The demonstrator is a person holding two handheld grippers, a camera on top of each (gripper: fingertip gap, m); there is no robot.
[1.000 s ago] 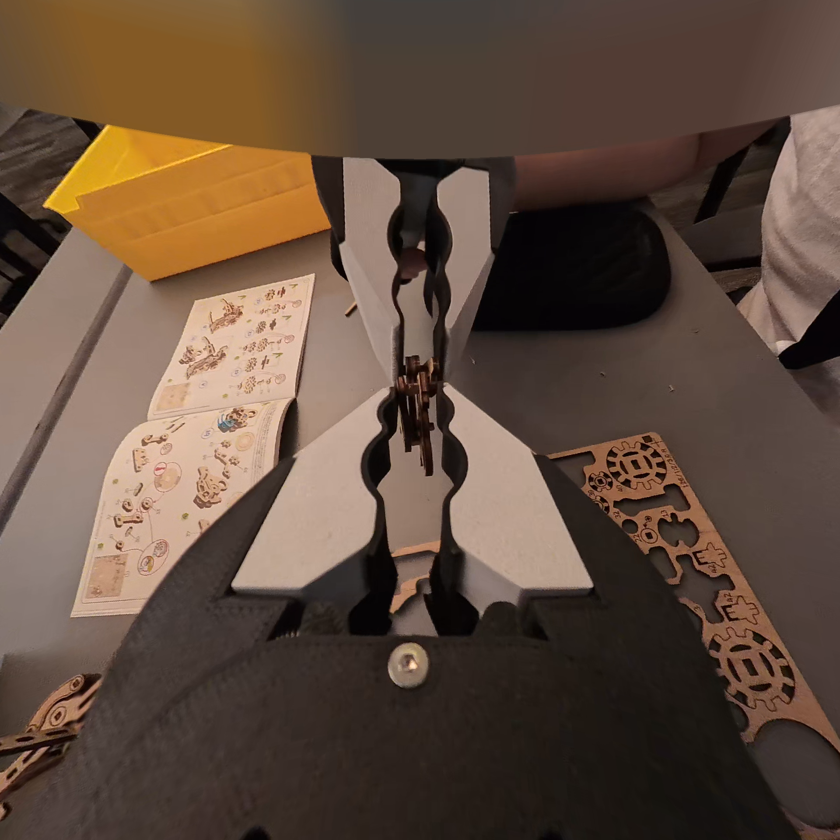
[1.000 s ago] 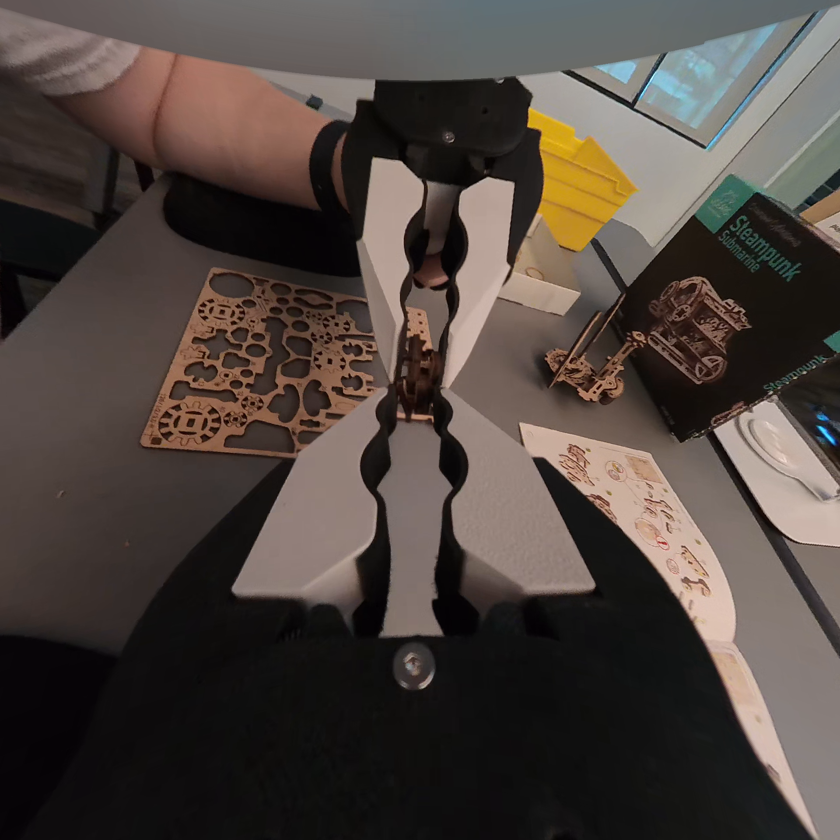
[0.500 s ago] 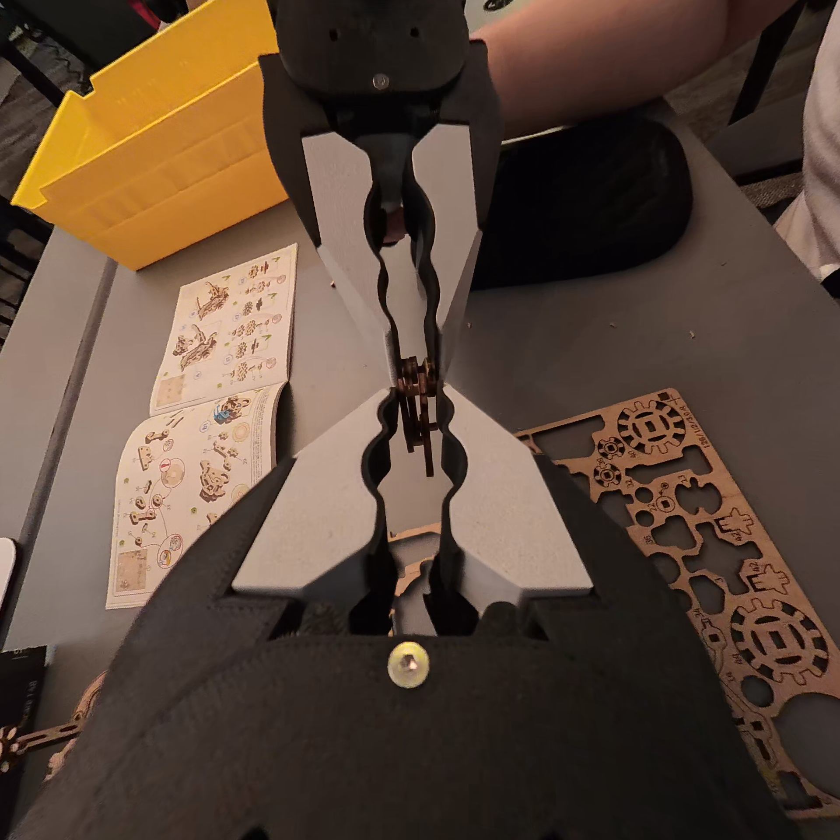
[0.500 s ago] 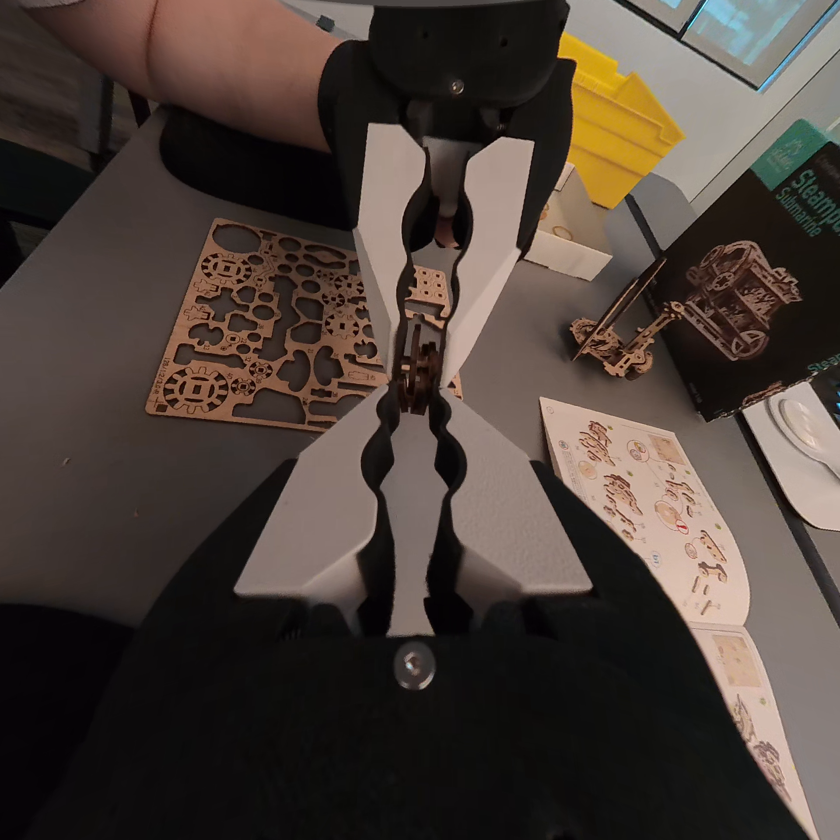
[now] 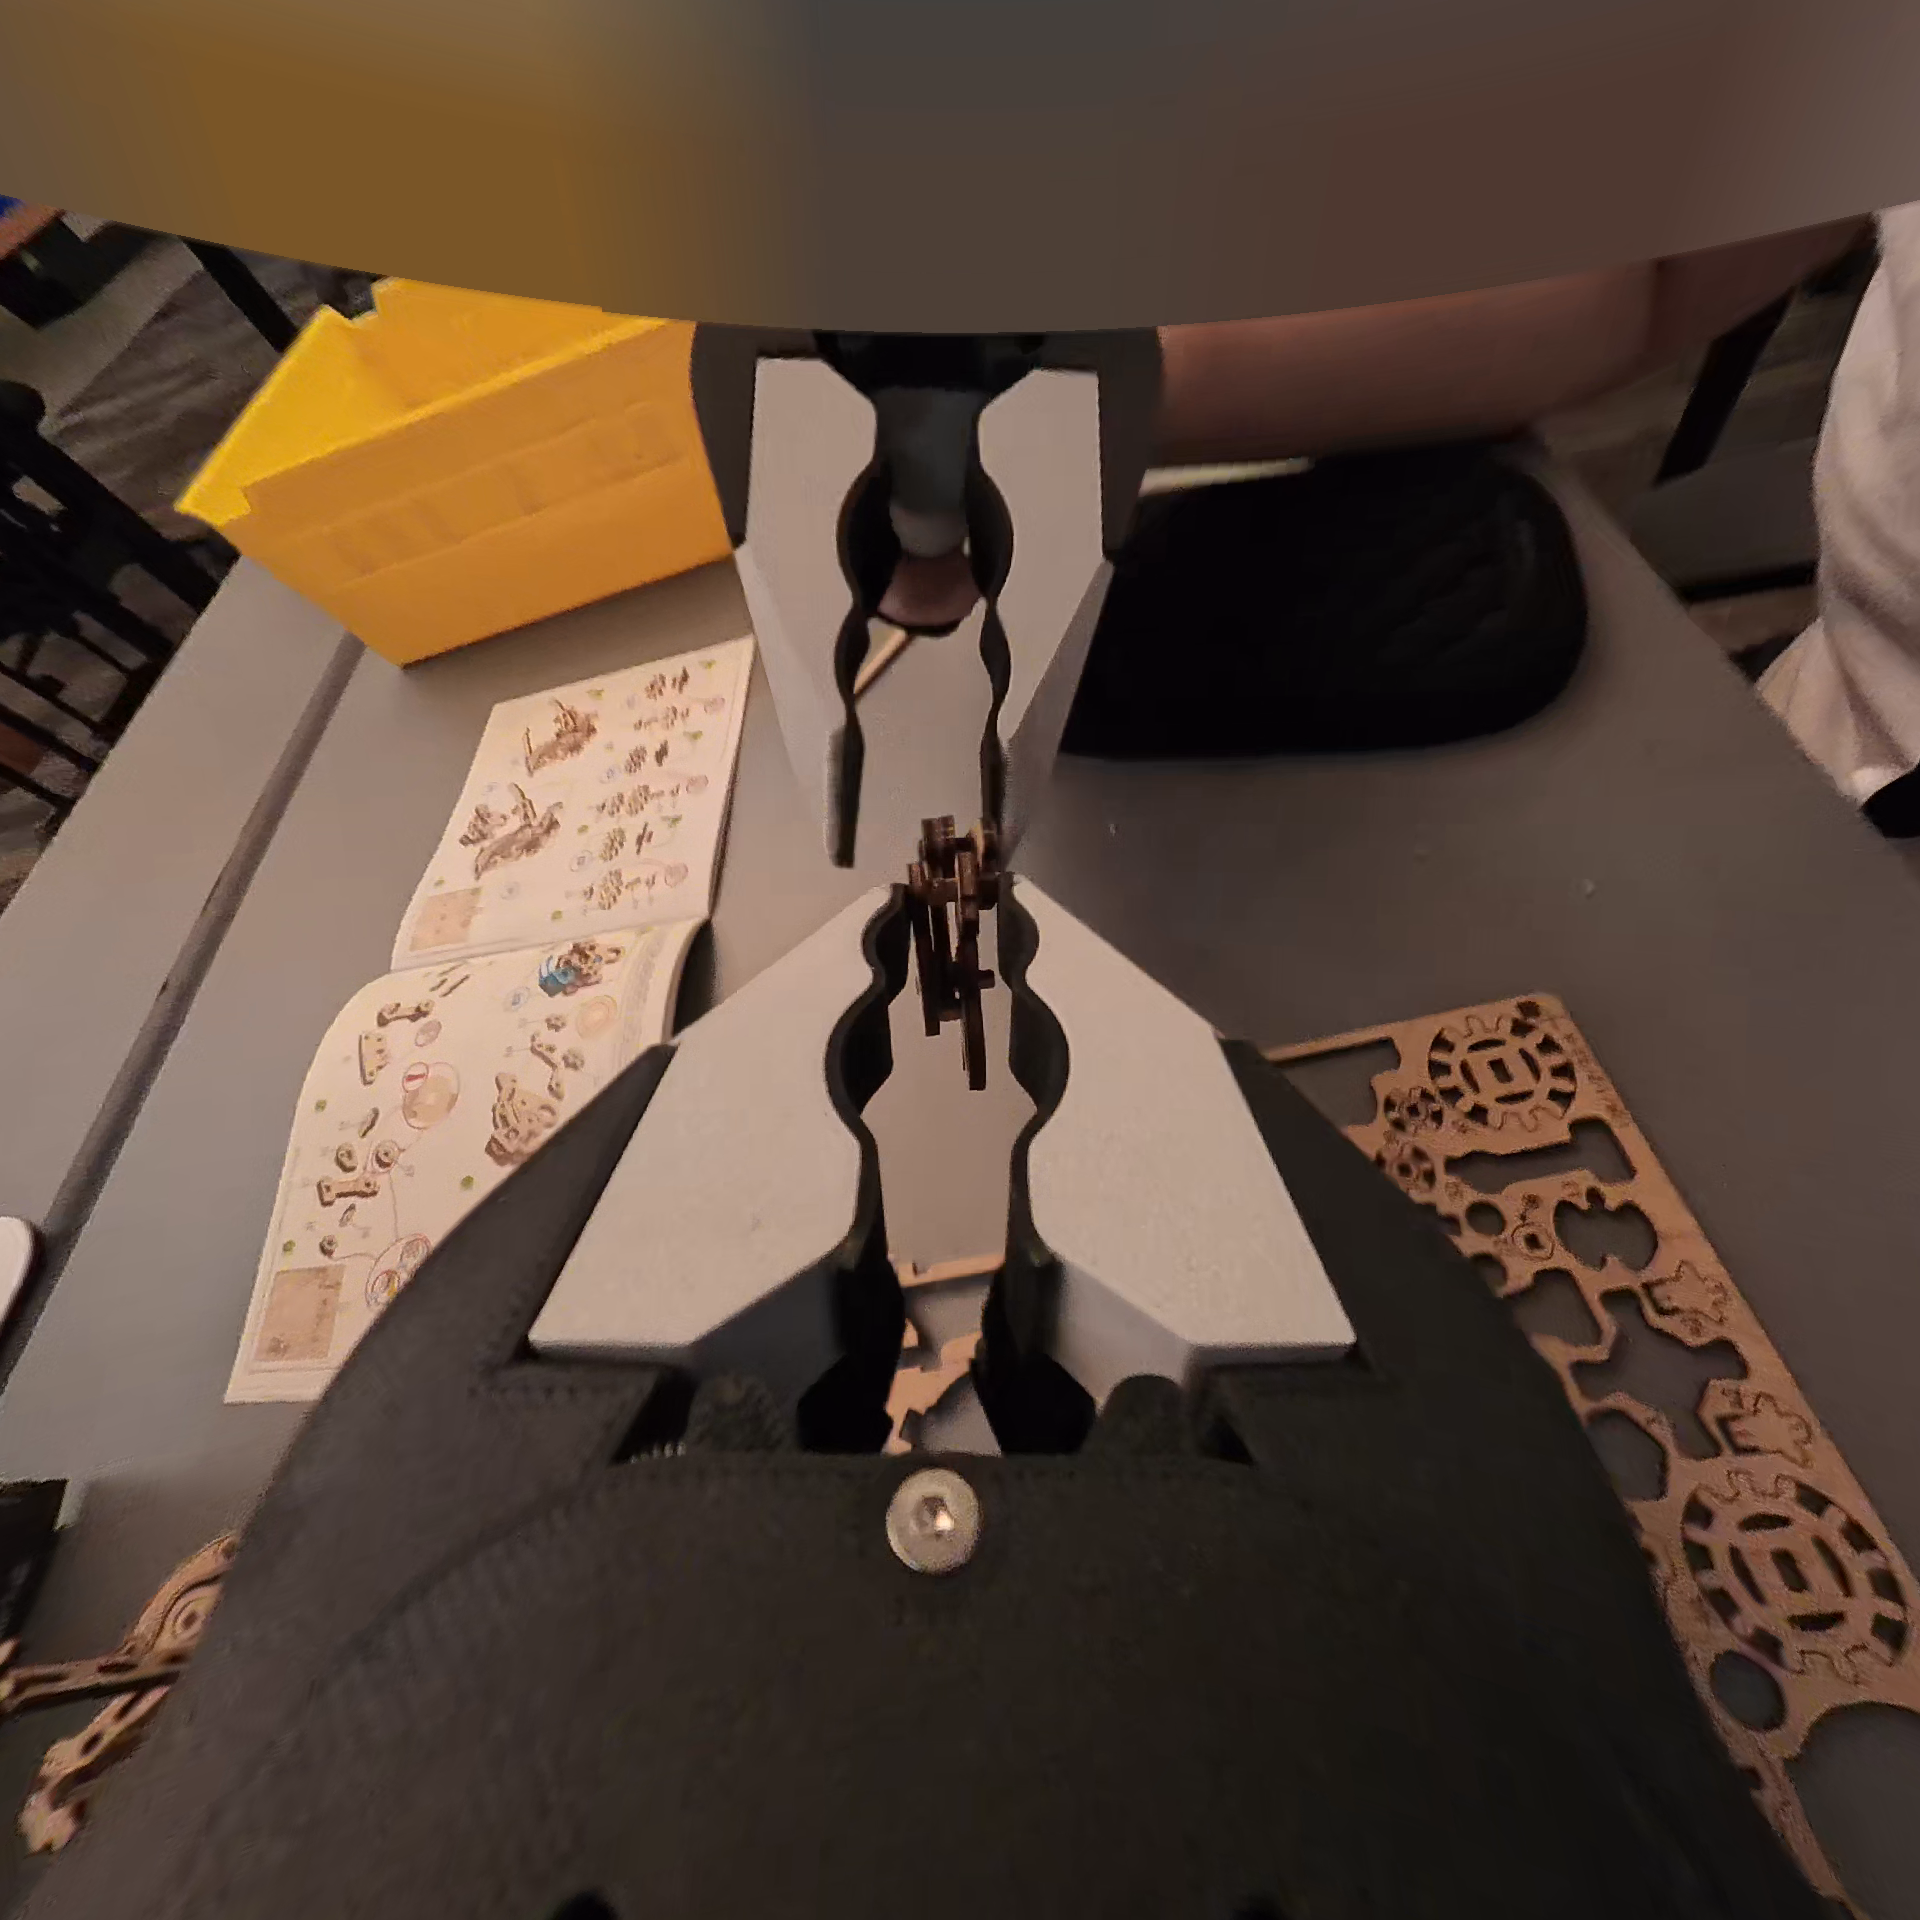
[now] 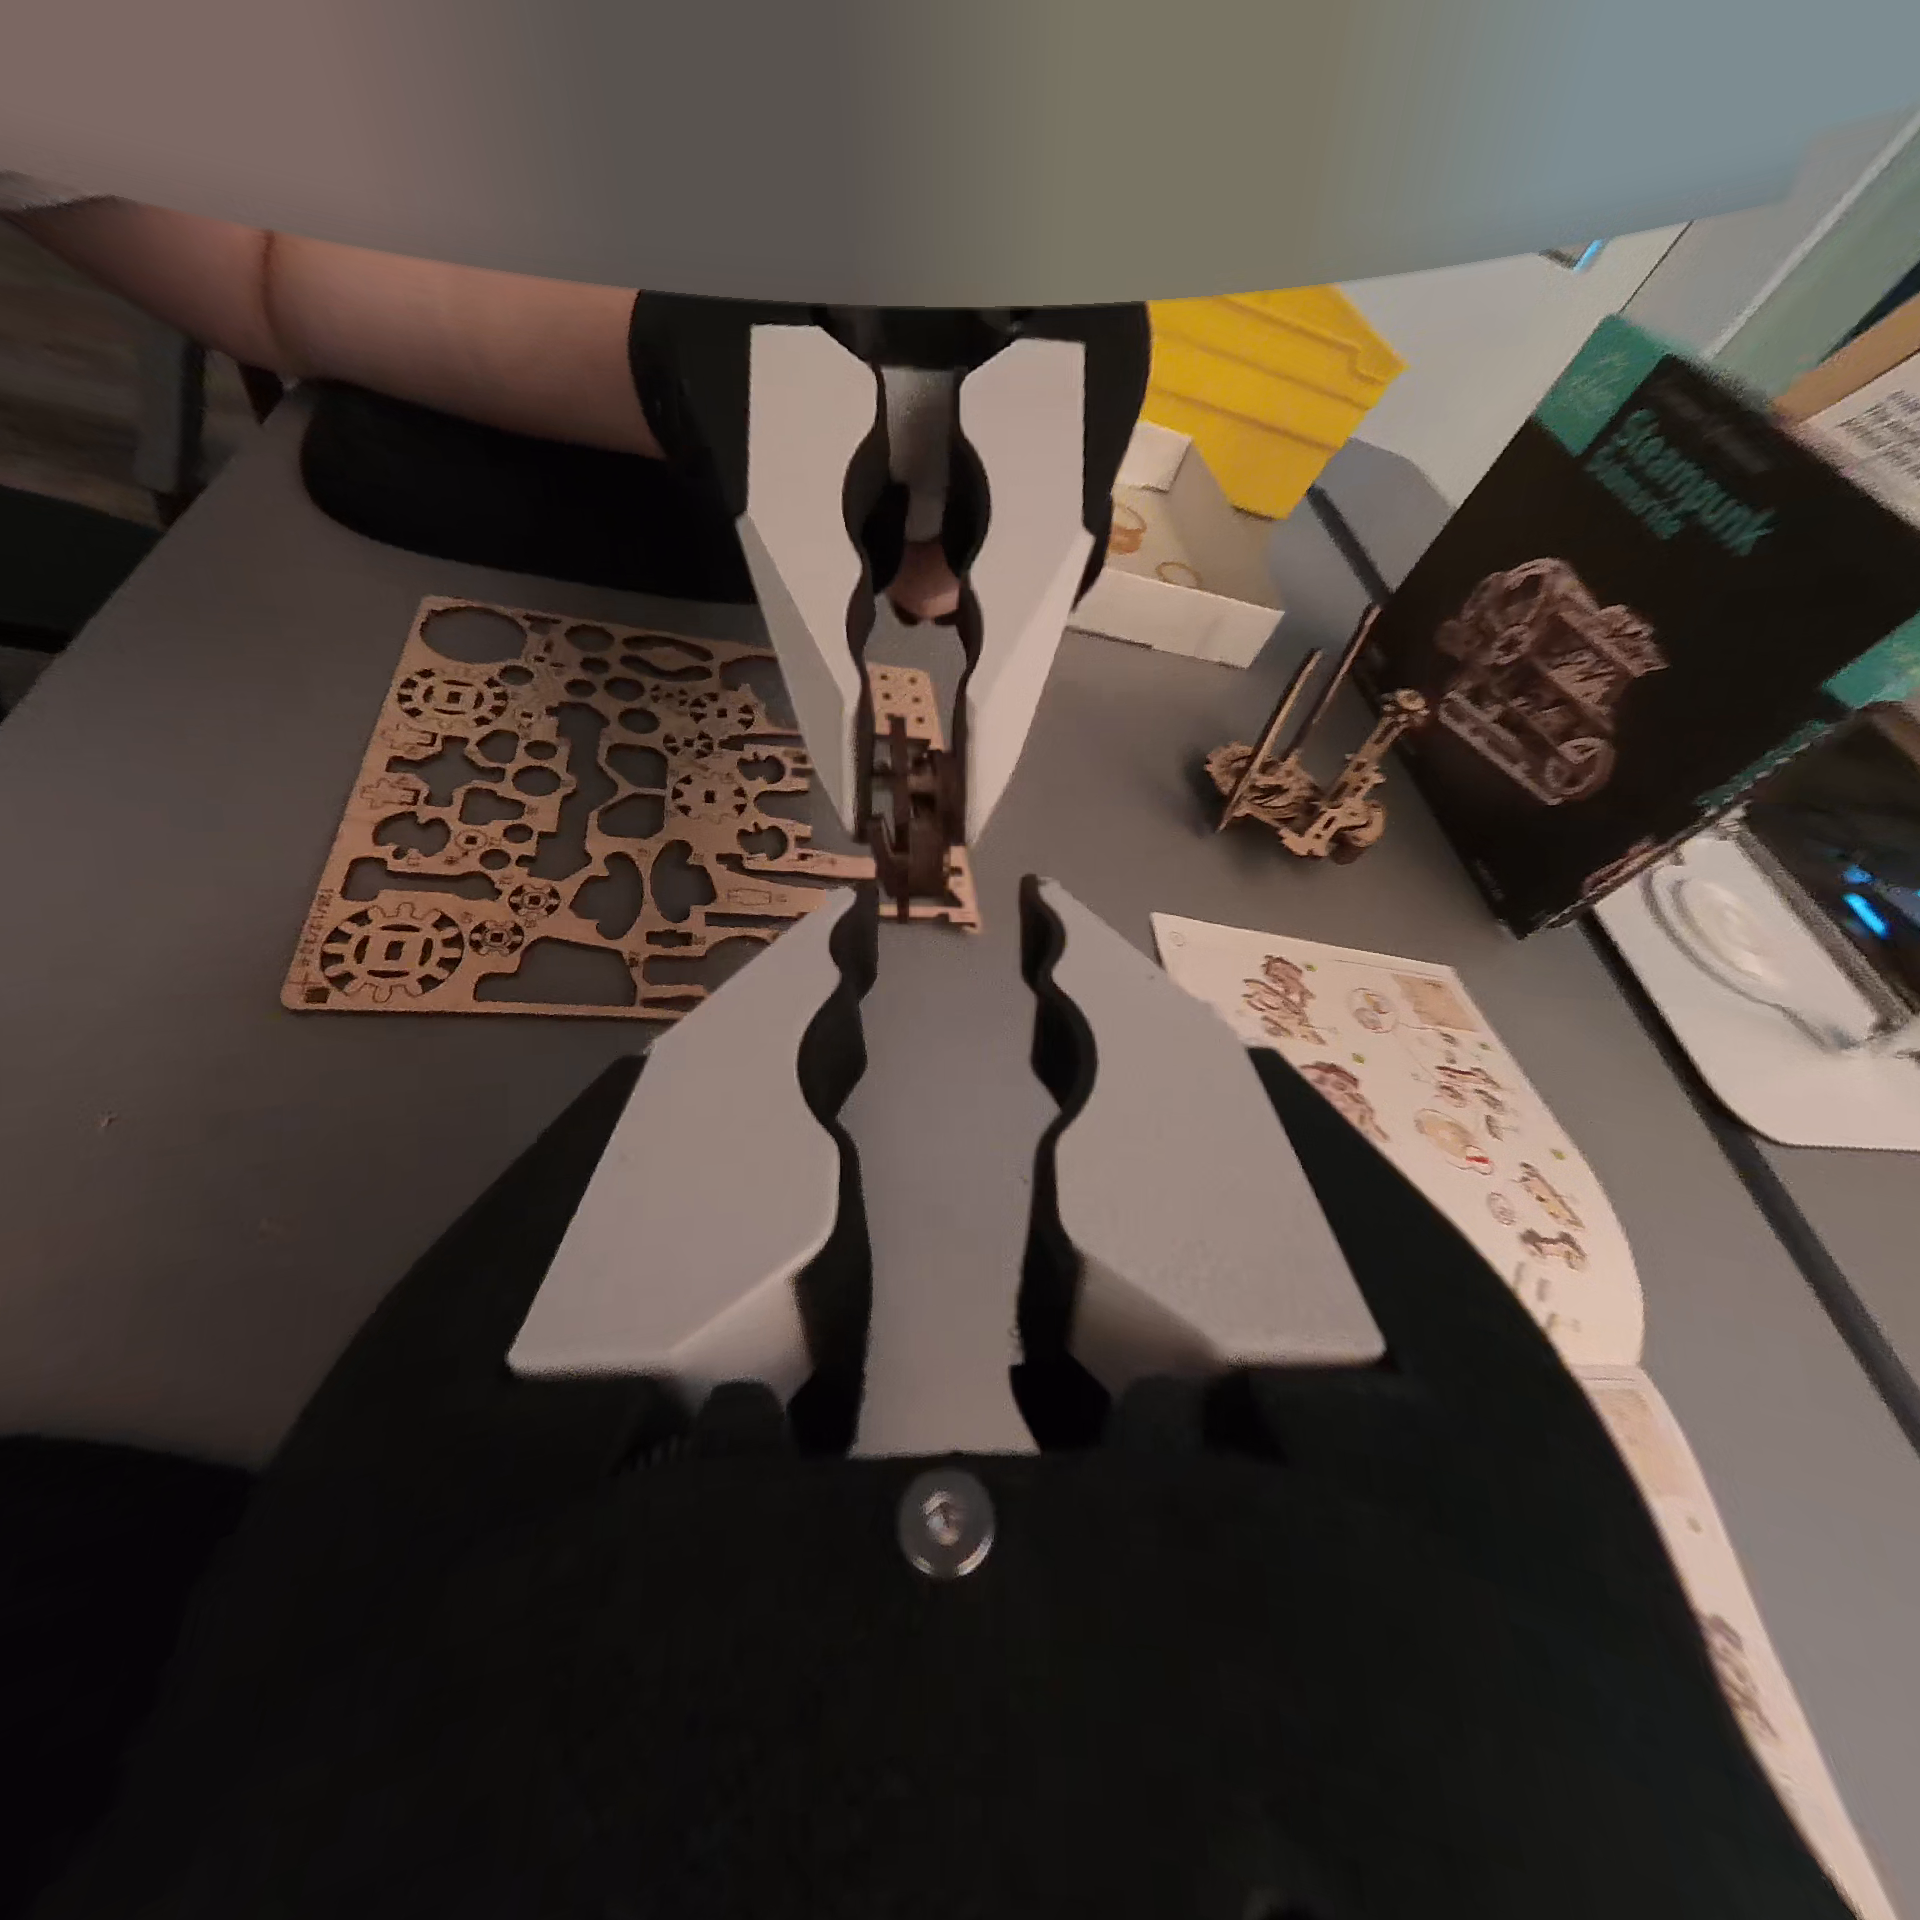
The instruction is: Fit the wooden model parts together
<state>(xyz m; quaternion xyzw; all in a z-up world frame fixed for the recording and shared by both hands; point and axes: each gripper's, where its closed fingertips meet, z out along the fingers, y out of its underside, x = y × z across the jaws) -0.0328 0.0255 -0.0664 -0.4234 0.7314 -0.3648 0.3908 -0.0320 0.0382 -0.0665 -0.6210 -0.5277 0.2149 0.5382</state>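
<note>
Above a grey desk (image 5: 1351, 883), the left gripper (image 5: 948, 902) pinches a small dark wooden gear assembly (image 5: 951, 940) at its fingertips, jaws narrowed onto the piece, which hangs clear of the desk. Facing it tip to tip, the right gripper (image 6: 940, 896) stands with jaws parted; in the right wrist view the assembly sits beyond its tips, while in the left wrist view one right finger (image 5: 1013, 727) lies against the assembly's top and the other stands clear.

Below the grippers, a punched-out wooden sheet (image 6: 520, 810) of part outlines lies flat near the person's edge of the desk, beside a black pad (image 5: 1340, 613) at that edge. An open booklet (image 5: 540, 966) of diagrams lies flat on the other side of the grippers. A yellow bin (image 5: 468, 499) stands at a far corner, with a small white box (image 6: 1174, 582) just beside it. A partly built model (image 6: 1299, 790) stands upright near a dark product box (image 6: 1652, 644) that leans tilted near the desk's side edge. A person's forearm (image 6: 416, 332) reaches in over the pad.
</note>
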